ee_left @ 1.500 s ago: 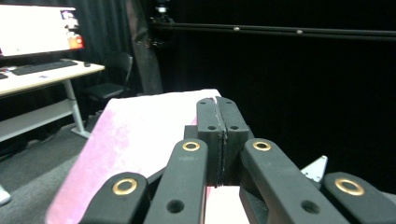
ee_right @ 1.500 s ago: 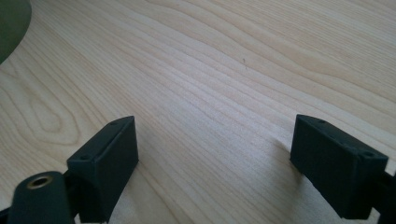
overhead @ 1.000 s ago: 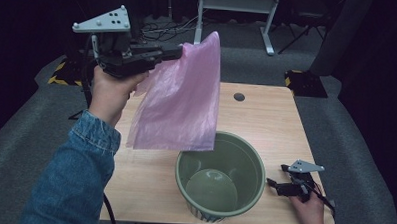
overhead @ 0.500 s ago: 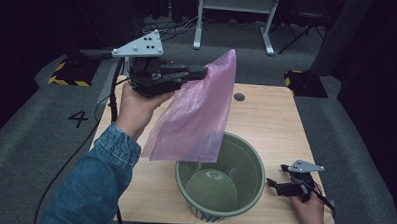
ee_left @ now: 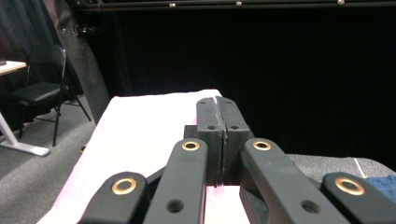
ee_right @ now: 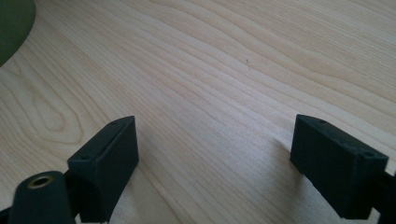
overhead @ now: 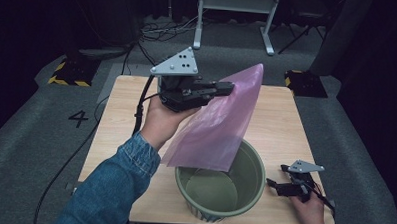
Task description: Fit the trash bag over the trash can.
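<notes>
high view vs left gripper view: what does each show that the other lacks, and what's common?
High view alone: the green bin on the wooden table, the pink bag's lower edge hanging over the bin, and the right gripper resting open on the table. Left gripper view alone: a black chair at far left. Both: the left gripper shut on the pink bag at its upper edge.

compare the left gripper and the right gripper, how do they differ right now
The left gripper is raised above the table; the right gripper rests low on the table beside the green bin. The left gripper's jaws are shut on the pink plastic bag, which hangs over the bin; the right gripper's jaws stand wide open with nothing but bare wood between them. Both are black, hand-held, and carry a grey three-cornered plate.
</notes>
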`<state>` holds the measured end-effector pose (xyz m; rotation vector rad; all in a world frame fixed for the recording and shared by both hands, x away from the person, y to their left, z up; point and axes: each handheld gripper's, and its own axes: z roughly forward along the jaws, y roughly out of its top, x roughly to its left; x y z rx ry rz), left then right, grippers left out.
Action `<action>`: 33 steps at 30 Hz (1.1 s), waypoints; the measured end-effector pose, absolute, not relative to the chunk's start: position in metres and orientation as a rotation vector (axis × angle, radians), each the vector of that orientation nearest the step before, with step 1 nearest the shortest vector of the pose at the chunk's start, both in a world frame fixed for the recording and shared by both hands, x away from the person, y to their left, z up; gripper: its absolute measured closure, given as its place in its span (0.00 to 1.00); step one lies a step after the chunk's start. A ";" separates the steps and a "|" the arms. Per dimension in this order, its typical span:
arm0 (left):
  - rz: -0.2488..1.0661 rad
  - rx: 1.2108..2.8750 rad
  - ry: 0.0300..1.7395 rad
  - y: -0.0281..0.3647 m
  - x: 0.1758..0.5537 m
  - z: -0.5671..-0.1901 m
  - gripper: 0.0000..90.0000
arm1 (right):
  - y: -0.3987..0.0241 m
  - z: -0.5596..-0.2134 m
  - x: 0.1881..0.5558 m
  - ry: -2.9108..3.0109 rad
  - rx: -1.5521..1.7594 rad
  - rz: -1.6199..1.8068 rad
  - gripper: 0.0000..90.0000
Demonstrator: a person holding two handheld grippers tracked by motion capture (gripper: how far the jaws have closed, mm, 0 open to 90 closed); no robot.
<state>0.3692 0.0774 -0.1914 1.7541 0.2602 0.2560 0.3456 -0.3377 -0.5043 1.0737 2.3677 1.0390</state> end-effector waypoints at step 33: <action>0.151 1.943 0.345 0.095 0.339 -0.299 0.99 | -0.337 -0.504 0.346 2.376 1.066 1.041 0.16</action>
